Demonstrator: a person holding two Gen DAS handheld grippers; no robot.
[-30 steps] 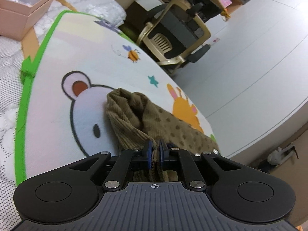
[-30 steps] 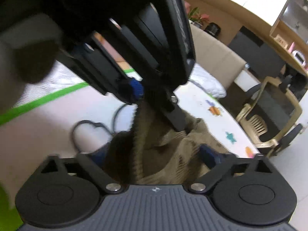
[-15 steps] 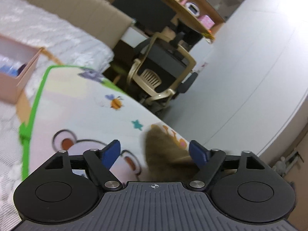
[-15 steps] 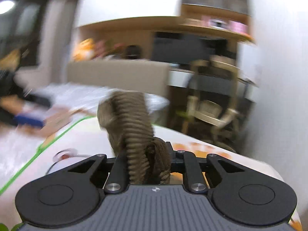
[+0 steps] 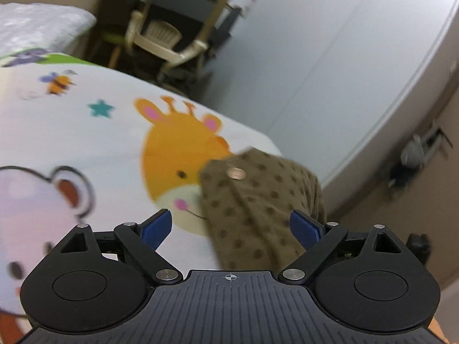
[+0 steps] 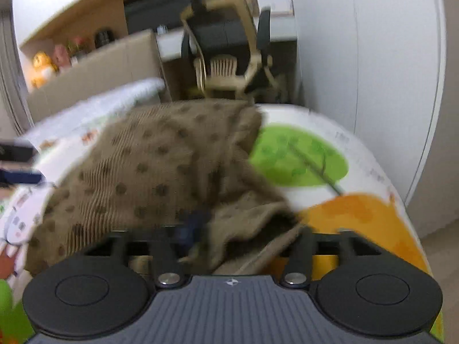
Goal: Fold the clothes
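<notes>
**Brown dotted garment lies loose on the cartoon mat**

My left gripper (image 5: 231,228) is spreading its jaws, the blue pads (image 5: 156,229) clear on both sides; the brown dotted garment (image 5: 258,206) lies between them, touched by neither. It rests at the mat's (image 5: 86,132) near corner, overlapping the printed giraffe (image 5: 178,154), a round metal snap (image 5: 235,173) facing up. From my right gripper (image 6: 238,235), the same garment (image 6: 160,166) sprawls rumpled across the mat (image 6: 330,195), beside a green tree print (image 6: 298,157). Those jaws are also opening; cloth is bunched between them, but blur hides whether the pads press it. A beige chair (image 6: 226,66) stands beyond the mat.
</notes>
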